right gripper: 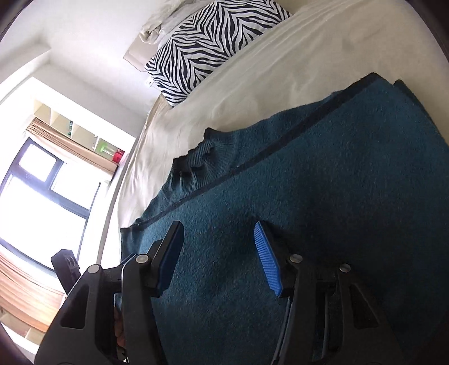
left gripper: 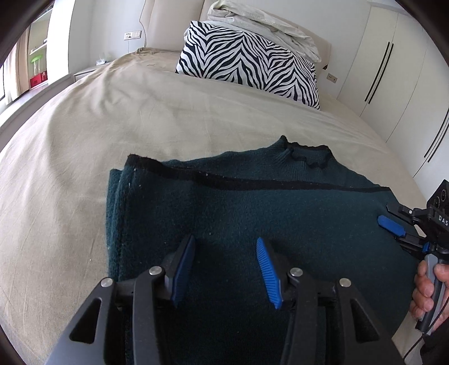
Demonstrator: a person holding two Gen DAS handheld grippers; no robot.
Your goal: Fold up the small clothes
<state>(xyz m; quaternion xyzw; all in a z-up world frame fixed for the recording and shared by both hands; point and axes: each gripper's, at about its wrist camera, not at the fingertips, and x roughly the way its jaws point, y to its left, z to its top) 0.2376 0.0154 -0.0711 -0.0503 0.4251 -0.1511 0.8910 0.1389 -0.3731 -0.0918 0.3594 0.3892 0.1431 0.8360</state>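
**Sweater folded on bed, both grippers released**

The left gripper (left gripper: 226, 269) hovers over the near part of the teal sweater (left gripper: 238, 202), jaws apart and empty. The sweater lies folded on the bed (left gripper: 112, 118), near a zebra pillow (left gripper: 247, 59). At right, the right gripper (right gripper: 219, 255) also hangs released above it.

sweater (left gripper: 252, 213): dark teal, edged with a black trim
bed sheet (left gripper: 126, 118): beige
pillow (left gripper: 249, 59): black and white zebra stripes
bedding pile (left gripper: 266, 22): off-white
left gripper (left gripper: 226, 269): black, padded in blue
right gripper (right gripper: 219, 255): black, padded in blue
wardrobe (left gripper: 393, 70): cream, black handles
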